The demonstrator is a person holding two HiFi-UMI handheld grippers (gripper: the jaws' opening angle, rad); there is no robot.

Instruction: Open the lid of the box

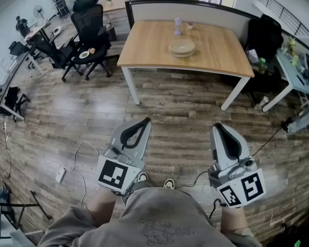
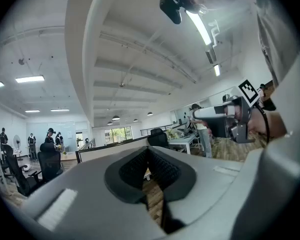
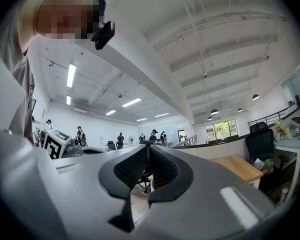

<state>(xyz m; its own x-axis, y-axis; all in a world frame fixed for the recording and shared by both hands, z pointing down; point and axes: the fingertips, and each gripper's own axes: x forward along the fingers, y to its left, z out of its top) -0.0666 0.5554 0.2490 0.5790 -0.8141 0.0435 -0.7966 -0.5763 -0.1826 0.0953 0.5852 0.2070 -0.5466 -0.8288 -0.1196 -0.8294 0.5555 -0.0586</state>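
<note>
Shows left gripper [image 1: 145,121] and right gripper [image 1: 218,126], both clenched on nothing, above wood floor [image 1: 180,104]; box [image 1: 182,48] on table [image 1: 221,55], well beyond.

Box [image 1: 182,48] on table [image 1: 144,45] ahead

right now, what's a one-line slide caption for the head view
Shut and empty, the left gripper and right gripper point across the floor toward a wooden table bearing a round box.
</note>
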